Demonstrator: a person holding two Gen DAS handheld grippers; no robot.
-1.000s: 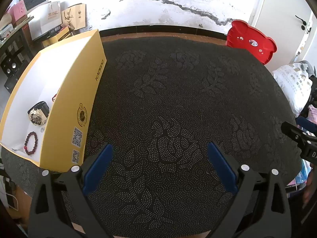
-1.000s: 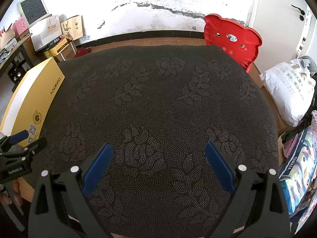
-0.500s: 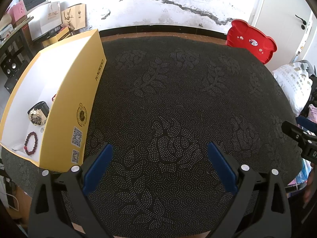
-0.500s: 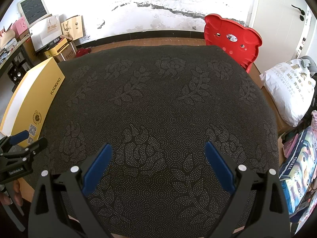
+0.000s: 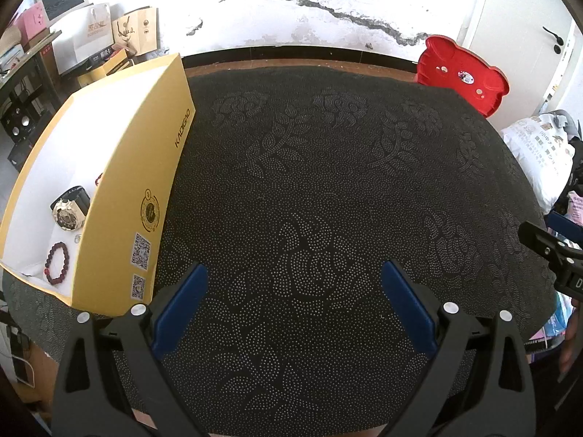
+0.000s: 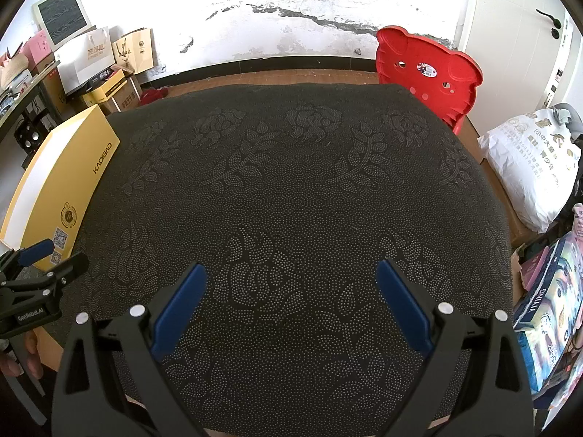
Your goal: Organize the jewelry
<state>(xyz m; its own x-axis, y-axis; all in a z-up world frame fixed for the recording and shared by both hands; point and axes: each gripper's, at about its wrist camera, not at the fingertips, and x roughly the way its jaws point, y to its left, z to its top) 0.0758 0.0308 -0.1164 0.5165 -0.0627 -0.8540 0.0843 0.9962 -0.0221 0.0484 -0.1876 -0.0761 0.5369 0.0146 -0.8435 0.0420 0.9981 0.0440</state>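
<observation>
Both the left hand-held gripper [image 5: 293, 284] and the right hand-held gripper [image 6: 291, 282] hover wide apart and empty over the dark counter [image 5: 328, 182]. Wristwatch [image 5: 69, 211] and bead bracelet [image 5: 56, 256] lie inside the yellow box [image 5: 145, 189] at far left, apparently sorted.

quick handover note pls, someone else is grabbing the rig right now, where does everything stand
Left tongs: open, holding nothing, over the dark tablecloth.
Right tongs: open, holding nothing, over the same cloth.
Yellow box sits at the table's left edge, open on top. Inside: a watch, a dark red bead bracelet, a small ring-like piece, and something red mostly hidden by the wall.
No jewelry shows on the cloth, so the sorting looks done; check the box.
</observation>
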